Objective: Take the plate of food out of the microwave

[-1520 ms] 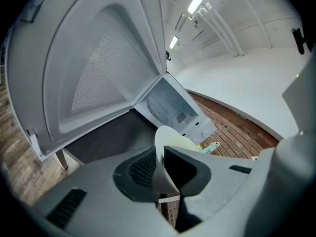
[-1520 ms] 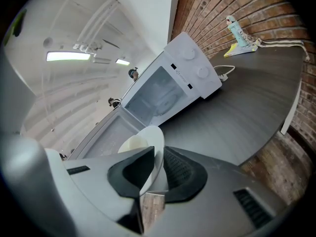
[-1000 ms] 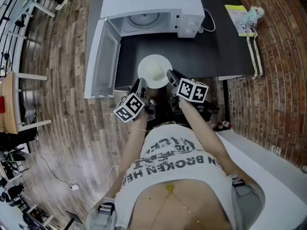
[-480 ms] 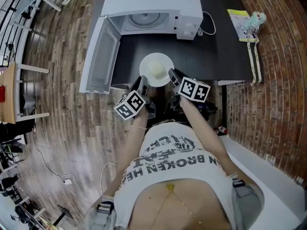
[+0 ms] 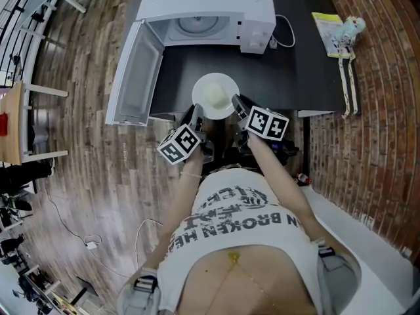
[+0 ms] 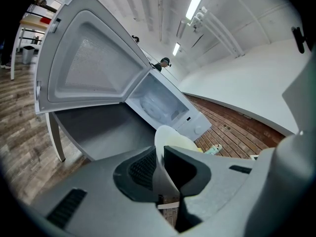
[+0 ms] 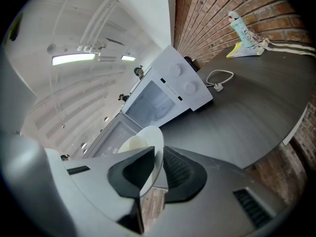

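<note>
A white plate with pale yellowish food hangs over the dark table, in front of the white microwave. The microwave's door stands wide open to the left, and only the glass turntable shows inside. My left gripper is shut on the plate's near-left rim, my right gripper on its near-right rim. In the left gripper view the plate stands edge-on between the pads of the left gripper. The right gripper view shows the same plate pinched in the right gripper.
A booklet with a small toy lies at the table's far right, and a white cable loops beside the microwave. The table's front edge runs just below the plate. Wooden floor and white furniture frames lie to the left, brick to the right.
The plate and both grippers have barely shifted, staying in front of the microwave. The head view has drifted slightly.
</note>
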Action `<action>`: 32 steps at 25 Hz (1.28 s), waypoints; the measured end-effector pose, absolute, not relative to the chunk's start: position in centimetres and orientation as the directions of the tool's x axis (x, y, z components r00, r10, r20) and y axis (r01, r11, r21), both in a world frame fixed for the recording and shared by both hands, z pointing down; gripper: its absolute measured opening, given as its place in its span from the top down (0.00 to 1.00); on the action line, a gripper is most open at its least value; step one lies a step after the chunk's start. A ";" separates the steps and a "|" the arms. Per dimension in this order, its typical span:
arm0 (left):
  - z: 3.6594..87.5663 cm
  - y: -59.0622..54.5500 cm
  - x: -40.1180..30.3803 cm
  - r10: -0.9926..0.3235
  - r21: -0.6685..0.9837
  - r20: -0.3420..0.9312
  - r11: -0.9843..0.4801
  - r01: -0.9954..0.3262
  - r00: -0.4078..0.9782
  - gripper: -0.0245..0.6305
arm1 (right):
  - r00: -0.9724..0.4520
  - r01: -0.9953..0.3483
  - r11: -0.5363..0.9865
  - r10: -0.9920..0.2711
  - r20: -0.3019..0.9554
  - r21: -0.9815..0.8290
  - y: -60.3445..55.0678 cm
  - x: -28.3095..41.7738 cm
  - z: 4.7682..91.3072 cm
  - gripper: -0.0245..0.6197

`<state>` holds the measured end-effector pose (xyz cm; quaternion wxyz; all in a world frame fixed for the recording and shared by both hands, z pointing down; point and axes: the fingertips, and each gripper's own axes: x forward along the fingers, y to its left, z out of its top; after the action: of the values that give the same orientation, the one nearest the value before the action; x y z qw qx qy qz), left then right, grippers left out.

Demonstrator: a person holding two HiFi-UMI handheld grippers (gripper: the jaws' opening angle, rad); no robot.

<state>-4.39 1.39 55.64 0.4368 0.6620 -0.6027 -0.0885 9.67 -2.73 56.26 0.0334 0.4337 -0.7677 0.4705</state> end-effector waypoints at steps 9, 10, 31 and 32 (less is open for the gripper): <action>56.1 2.0 -3.9 -0.871 0.684 0.420 0.121 -0.720 0.253 0.88 | -0.627 -0.693 0.177 -0.626 0.464 -0.699 -2.3 10.2 56.6 0.88; 56.2 2.1 -3.9 -0.872 0.685 0.420 0.123 -0.718 0.252 0.88 | -0.629 -0.692 0.177 -0.624 0.465 -0.700 -2.2 10.2 56.7 0.88; 56.2 2.3 -3.6 -0.871 0.682 0.424 0.127 -0.721 0.248 0.88 | -0.637 -0.688 0.180 -0.613 0.467 -0.703 -2.1 10.4 56.9 0.88; 56.2 2.3 -3.6 -0.871 0.682 0.424 0.127 -0.720 0.248 0.88 | -0.637 -0.688 0.179 -0.613 0.467 -0.703 -2.1 10.4 56.9 0.88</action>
<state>-3.55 2.31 56.23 0.4414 0.6552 -0.6071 -0.0851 10.39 -2.10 56.91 0.0390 0.4243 -0.7669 0.4799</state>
